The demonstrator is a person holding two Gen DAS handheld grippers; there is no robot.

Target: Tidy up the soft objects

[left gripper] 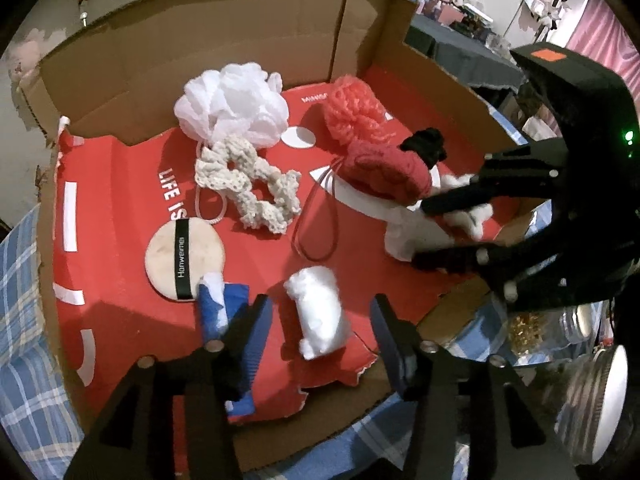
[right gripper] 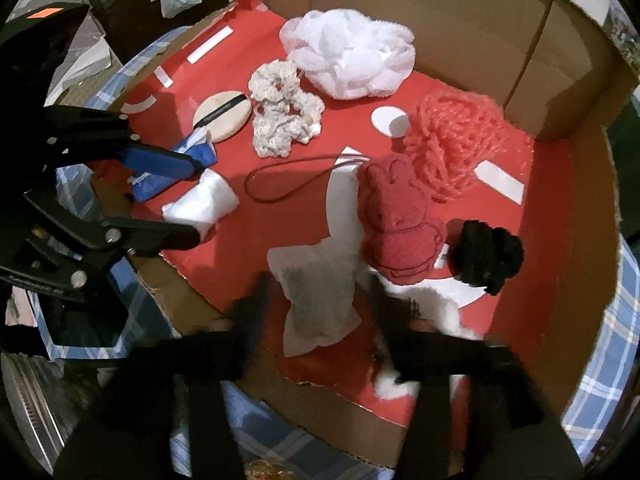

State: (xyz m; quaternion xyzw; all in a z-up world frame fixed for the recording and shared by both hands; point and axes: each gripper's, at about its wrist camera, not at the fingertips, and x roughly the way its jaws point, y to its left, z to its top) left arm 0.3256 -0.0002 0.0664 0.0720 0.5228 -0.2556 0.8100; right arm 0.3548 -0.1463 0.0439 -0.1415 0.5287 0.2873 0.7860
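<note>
Your left gripper (left gripper: 320, 332) stands spread around the white cotton roll (left gripper: 320, 312) at the box's (left gripper: 240, 52) torn lower edge, your right gripper (right gripper: 320, 308) spread around the white pouch (right gripper: 316, 300) at lower centre, with bare red liner (left gripper: 120, 320) at lower left.

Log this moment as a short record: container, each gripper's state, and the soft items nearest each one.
container: cardboard box with red liner
left gripper: open, astride white cotton wad, not closed on it
right gripper: open, motion-blurred, around white pouch
beside pouch: red knitted toy, black scrunchie
far side: white bath pouf, cream scrunchie, powder puff
</note>
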